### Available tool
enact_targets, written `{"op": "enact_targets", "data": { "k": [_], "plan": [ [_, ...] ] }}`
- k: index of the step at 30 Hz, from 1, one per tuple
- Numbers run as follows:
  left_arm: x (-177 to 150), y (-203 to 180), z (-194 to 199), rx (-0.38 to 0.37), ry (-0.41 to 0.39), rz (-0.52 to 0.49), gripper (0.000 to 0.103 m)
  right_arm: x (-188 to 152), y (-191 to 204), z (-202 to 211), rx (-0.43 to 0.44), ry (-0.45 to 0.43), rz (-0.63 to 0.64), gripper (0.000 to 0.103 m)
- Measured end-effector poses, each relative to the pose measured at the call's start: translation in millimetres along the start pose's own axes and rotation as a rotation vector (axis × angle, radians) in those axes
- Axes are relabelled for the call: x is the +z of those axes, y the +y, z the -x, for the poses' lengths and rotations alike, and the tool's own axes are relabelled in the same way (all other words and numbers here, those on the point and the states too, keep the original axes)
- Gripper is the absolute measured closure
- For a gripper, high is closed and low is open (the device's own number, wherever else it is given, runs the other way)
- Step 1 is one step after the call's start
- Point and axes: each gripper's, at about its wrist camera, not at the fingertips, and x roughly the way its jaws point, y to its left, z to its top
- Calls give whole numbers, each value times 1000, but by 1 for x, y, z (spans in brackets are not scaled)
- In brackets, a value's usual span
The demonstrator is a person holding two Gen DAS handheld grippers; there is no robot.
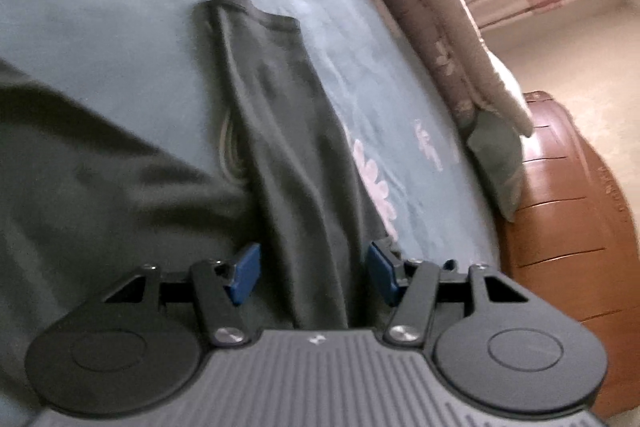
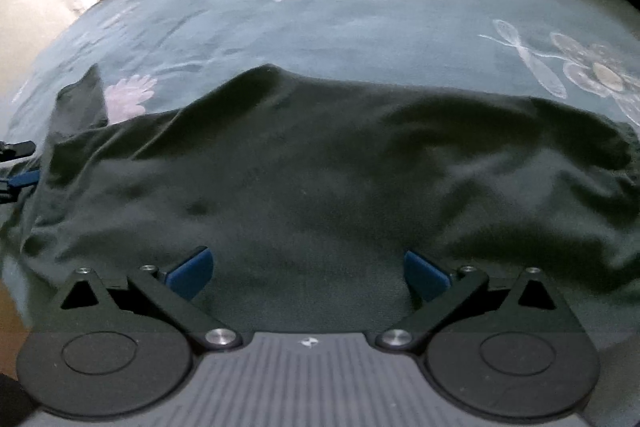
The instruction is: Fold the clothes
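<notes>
**Garment across the bed, a gripper over each part**

The garment (image 2: 320, 167) lies spread on the bedsheet (image 2: 360, 27), its body running left to right in front of the right gripper (image 2: 308, 277), which sits above it. Off at that view's left edge, the left gripper (image 1: 312, 273) straddles the sleeve (image 1: 276, 107), one finger on either side. The sleeve stretches away from it, cuff at the far end. Beyond the garment, a quilt (image 1: 420, 27) lies bunched along the bed's far edge. A wooden footboard (image 1: 568, 207) stands to the right, past the sheet.
</notes>
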Motion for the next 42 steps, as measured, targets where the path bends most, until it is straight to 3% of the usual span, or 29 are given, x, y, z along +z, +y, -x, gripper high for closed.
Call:
{"op": "enact_targets", "data": {
  "k": [9,15,17,24,29,37,42],
  "plan": [
    [25,8,-25,-141,62,-16,46,-7,33,12,16,-33,-108,0],
    [18,11,-30,-195,102,-54,50,3,60,12,67,-61,-126,0],
    [19,13,-33,-184,103,-57,61,7,66,13,78,-72,-127,0],
    [27,14,-50,-159,107,-39,64,20,70,-4,169,-65,-174,0],
    [31,14,-60,-139,106,-31,94,12,60,-26,213,-18,-194,0],
    [32,11,-66,-97,93,-34,96,6,47,-25,291,-46,-217,0],
    [29,-12,-45,-60,40,-116,101,4,46,-25,305,-50,-185,0]
  ]
}}
